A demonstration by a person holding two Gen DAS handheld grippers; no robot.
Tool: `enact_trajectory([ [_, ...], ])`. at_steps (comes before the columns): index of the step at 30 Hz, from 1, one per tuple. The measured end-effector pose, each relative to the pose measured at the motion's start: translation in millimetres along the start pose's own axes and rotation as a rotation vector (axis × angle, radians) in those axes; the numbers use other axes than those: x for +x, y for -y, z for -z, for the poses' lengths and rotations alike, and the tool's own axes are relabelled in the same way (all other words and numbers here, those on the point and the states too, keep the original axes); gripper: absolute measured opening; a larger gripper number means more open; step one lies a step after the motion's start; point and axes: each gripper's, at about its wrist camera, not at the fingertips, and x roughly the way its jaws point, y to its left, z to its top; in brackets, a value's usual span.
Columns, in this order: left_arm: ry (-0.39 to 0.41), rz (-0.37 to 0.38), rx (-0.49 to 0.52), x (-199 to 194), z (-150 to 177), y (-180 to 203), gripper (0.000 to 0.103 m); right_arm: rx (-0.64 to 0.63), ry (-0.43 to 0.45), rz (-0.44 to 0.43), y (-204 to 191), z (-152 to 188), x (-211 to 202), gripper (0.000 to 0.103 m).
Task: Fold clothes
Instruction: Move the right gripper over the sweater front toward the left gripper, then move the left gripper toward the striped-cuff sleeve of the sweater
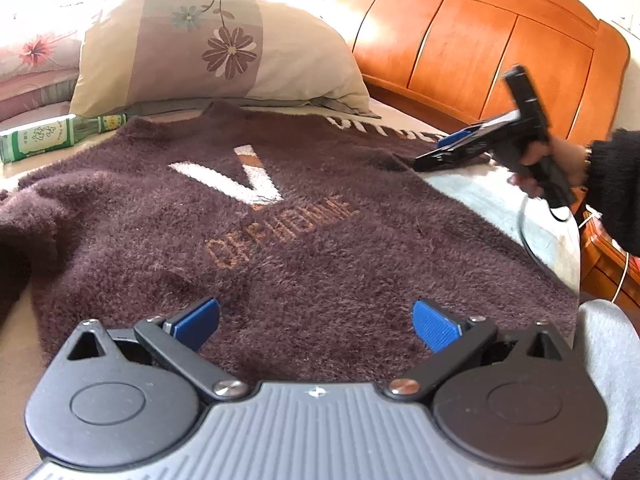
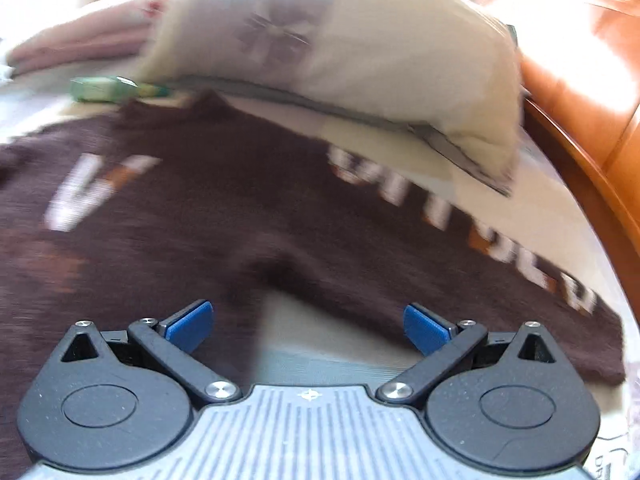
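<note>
Lay spread on a bed (image 1: 472, 184) with a pale sheet, one fuzzy brown sweater (image 1: 280, 216), front up, a white V and orange lettering across the chest, one sleeve with white letters stretched toward the bed's right edge. Backed at the head end by an orange wooden headboard (image 1: 460, 40), sunlit along the top. Propped against that end, one cream pillow (image 1: 208, 48) with brown flowers, its lower edge just touching the sweater's collar. Beside it, toward the left corner, folded pink floral bedding (image 1: 32, 60). Counted one green glass bottle (image 1: 52, 136), lying on its side near the sweater's shoulder.

Hovered low over the sweater's hem, the left gripper (image 1: 316, 320), blue pads wide apart, nothing between them. Held over the lettered sleeve at the bed's right edge, the right gripper (image 2: 308, 320), fingers likewise spread and empty (its own view badly blurred). Gripped by a hand (image 1: 560, 160) in a dark sleeve, seen from the left wrist view.
</note>
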Motion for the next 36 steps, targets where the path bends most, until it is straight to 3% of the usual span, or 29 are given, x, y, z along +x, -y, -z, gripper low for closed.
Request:
enact_trajectory([
  [7, -0.001, -0.039, -0.011, -1, 0, -3, 0.102, -0.033, 0.026, -0.201, -81, 18, 0, 0.103],
  [10, 0.002, -0.041, 0.000, -3, 0, -1, 0.102, -0.004, -0.026, -0.161, -95, 39, 7, 0.103],
  [17, 0.015, -0.015, 0.008, -6, -1, 4, 0.102, 0.160, -0.058, -0.083, -87, 89, -42, 0.103],
  [20, 0.013, 0.000, 0.016, -6, 0, 10, 0.102, 0.166, -0.088, -0.068, -99, 110, -59, 0.103],
  [23, 0.008, 0.003, 0.024, -4, 2, 15, 0.102, 0.163, -0.110, -0.045, -113, 111, -72, 0.103],
  [30, -0.005, -0.013, 0.034, -2, 6, 21, 0.102, 0.102, -0.029, -0.054, -154, 90, -73, 0.103],
  [34, -0.007, -0.041, 0.053, -4, 7, 23, 0.102, 0.142, -0.070, -0.031, -161, 102, -52, 0.103],
  [36, -0.008, -0.056, 0.073, -6, 7, 25, 0.102, 0.174, -0.035, -0.008, -162, 113, -60, 0.103],
])
